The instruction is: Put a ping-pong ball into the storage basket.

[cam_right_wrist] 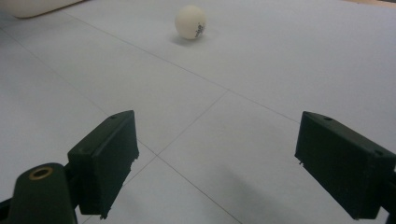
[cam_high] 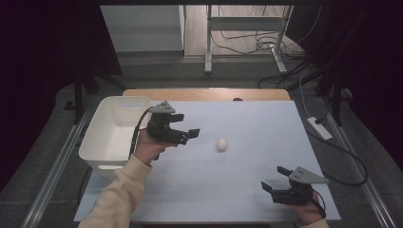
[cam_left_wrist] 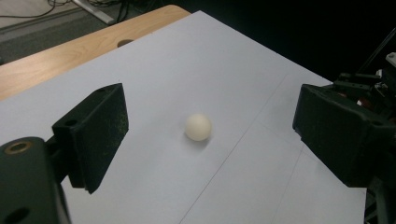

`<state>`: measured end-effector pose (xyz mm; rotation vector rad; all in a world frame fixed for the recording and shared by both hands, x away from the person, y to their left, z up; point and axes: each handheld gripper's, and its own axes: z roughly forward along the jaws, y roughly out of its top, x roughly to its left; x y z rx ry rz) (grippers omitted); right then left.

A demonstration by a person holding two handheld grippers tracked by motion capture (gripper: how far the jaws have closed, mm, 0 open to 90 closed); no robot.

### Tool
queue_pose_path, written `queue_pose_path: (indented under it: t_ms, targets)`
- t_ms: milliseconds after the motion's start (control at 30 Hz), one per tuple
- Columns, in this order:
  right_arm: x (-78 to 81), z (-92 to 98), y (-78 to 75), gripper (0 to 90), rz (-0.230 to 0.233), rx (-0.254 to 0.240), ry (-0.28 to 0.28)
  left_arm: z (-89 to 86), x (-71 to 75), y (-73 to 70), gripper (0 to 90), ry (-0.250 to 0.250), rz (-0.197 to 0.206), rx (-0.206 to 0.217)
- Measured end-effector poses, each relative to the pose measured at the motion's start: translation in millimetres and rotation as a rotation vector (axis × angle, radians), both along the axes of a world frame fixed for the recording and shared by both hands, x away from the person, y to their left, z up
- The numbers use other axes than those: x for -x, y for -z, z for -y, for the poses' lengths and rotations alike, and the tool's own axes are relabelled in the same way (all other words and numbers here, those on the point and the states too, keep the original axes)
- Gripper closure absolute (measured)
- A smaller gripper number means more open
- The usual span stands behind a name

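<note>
High view: the person's left forearm, in a cream sleeve (cam_high: 119, 190), reaches in from the bottom edge and angles toward the table's (cam_high: 256, 190) middle. It holds the left claw (cam_high: 194, 134) level above the surface, jaws pointing at the ball (cam_high: 221, 144), which lies near the centre of the white table, apart from both claws. The left claw's jaws are spread, with nothing between them; in the left gripper view the ball (cam_left_wrist: 198, 127) sits on the table ahead of the gap. The right claw (cam_high: 274, 178) rests low near the table's near right corner, held by a hand at the bottom edge, its jaws also spread and empty, aimed toward the ball (cam_right_wrist: 190, 21).

Count: one ball, one white bin (cam_high: 102, 142), two claws. The bin stands at the table's left edge, just behind the left hand.

Markings: the right gripper view shows a small dark print on the ball, too small to read.
</note>
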<state>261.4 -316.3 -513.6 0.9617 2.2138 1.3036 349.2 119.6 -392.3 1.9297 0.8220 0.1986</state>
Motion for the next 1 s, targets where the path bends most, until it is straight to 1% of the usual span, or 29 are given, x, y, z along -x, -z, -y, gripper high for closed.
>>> queue_pose_path:
  t_ms: [267, 733, 833, 1000]
  targets:
    - [0.5, 0.0, 0.1, 13.0, -0.001, 0.002, -0.004, 6.6, -4.3, 4.0, 10.7, 0.004, -0.015, -0.008]
    - [1.0, 0.7, 0.1, 13.0, -0.003, 0.001, -0.002, 19.8, -12.0, 11.6, 8.5, 0.01, -0.032, -0.047]
    - [0.9, 0.9, 0.0, 13.0, -0.002, 0.001, -0.001, 21.5, -13.0, 12.4, 8.3, 0.012, -0.032, -0.051]
    - [1.0, 1.2, -0.2, 13.1, 0.002, -0.005, 0.001, 27.2, -17.4, 16.9, 7.7, 0.016, -0.045, -0.056]
